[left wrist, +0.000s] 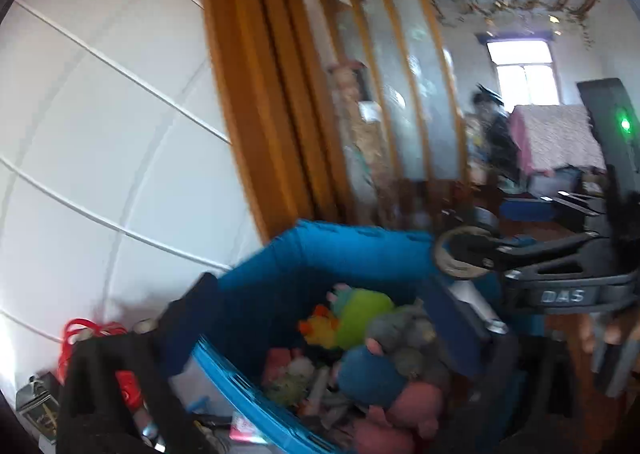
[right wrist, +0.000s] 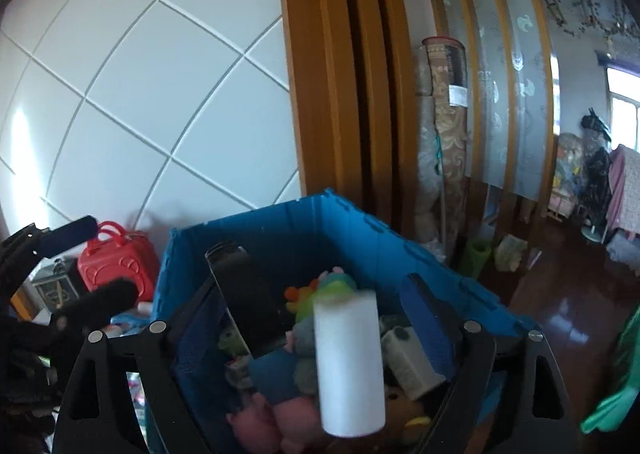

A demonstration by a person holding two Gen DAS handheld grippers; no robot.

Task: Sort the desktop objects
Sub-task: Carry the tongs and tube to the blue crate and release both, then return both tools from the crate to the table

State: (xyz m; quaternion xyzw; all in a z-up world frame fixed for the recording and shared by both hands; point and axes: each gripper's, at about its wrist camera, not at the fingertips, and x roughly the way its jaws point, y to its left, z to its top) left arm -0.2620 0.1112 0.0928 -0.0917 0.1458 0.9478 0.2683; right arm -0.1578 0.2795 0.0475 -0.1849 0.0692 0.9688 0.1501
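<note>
A blue plastic crate (right wrist: pixel 280 221) holds several plush toys and small items; it also shows in the left wrist view (left wrist: pixel 340 250). In the right wrist view my right gripper (right wrist: pixel 332 318) is open above the crate. A white cylinder (right wrist: pixel 348 362) is in mid-air between the fingers, touching neither, over the toys. In the left wrist view my left gripper (left wrist: pixel 312 338) is open over the crate, its dark left finger (left wrist: pixel 192 318) at the crate's near-left wall. The right gripper's body, marked DAS (left wrist: pixel 560 286), reaches in from the right with a ring-shaped part (left wrist: pixel 456 254) at its tip.
A red toy case (right wrist: pixel 116 262) and a small dark box (right wrist: pixel 56 286) sit left of the crate against the white tiled wall. A wooden door frame (right wrist: pixel 336 73) stands behind the crate. Dark wooden floor (right wrist: pixel 560 294) extends to the right, with a green item (right wrist: pixel 616 402) at the edge.
</note>
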